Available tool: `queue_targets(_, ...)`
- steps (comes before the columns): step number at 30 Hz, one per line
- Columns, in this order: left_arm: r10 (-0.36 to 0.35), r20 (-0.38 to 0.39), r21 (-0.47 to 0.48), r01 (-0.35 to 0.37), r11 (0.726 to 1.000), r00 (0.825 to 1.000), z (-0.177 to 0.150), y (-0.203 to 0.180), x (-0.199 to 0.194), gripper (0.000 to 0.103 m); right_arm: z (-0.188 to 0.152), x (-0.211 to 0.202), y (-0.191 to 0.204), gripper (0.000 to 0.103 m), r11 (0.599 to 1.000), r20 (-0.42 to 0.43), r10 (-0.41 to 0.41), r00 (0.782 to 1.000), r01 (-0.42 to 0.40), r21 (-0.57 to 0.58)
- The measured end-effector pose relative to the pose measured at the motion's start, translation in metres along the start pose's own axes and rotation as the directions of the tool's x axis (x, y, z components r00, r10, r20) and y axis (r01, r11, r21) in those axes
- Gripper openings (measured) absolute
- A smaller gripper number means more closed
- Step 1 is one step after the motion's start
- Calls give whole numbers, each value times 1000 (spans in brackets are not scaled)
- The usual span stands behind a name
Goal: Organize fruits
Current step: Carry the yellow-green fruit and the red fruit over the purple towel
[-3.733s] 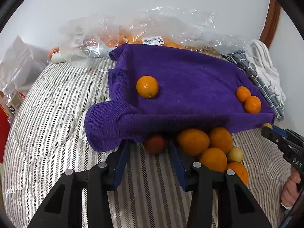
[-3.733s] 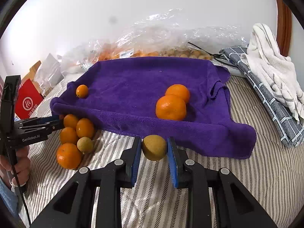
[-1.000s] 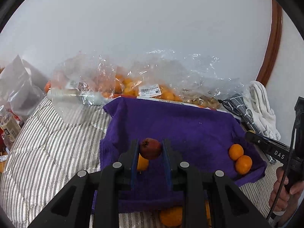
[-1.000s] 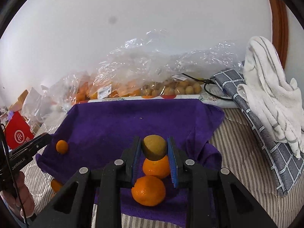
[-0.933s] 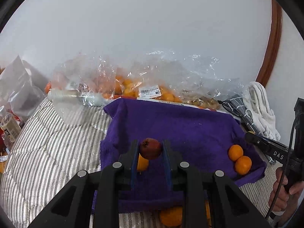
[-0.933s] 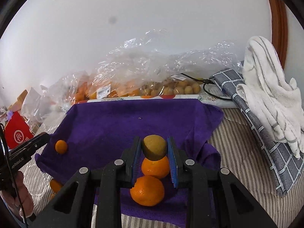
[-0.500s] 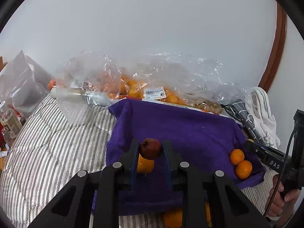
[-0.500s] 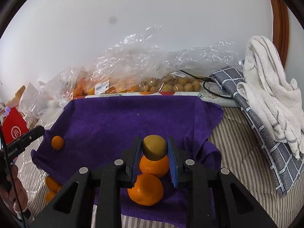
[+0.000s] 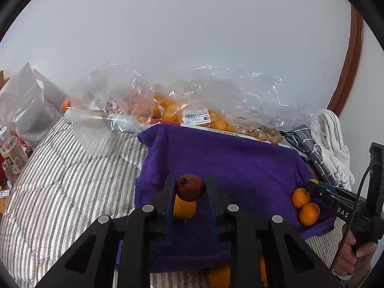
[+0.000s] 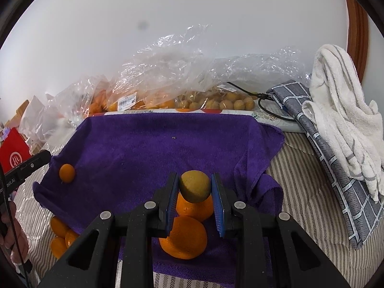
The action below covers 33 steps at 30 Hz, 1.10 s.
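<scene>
Clamped on fruit, both sets of jaws: left gripper (image 9: 189,189) pinching a dark red fruit (image 9: 189,187), right gripper (image 10: 195,190) pinching a yellow-green fruit (image 10: 195,189), both held above the purple towel (image 9: 228,158). Could roll off the towel's near edge if let go from up here. Only from the right wrist: brown fruits bagged (image 10: 216,102) beyond the towel. Only from the left: bottle (image 9: 12,151) far left of it.
</scene>
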<state>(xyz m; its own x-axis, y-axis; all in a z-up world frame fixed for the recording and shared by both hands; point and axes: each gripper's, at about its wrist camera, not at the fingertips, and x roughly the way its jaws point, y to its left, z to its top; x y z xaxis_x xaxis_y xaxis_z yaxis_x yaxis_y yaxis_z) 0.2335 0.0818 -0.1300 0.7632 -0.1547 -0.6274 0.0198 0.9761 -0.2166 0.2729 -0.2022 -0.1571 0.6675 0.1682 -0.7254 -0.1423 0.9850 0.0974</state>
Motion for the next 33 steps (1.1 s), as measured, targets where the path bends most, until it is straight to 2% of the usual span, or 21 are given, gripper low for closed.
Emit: queue_targets(33, -5, -14, 18, 5, 1000, 1000, -2, -3, 3, 23, -1, -2, -5, 27, 1000, -2, -31, 1000, 31, 0)
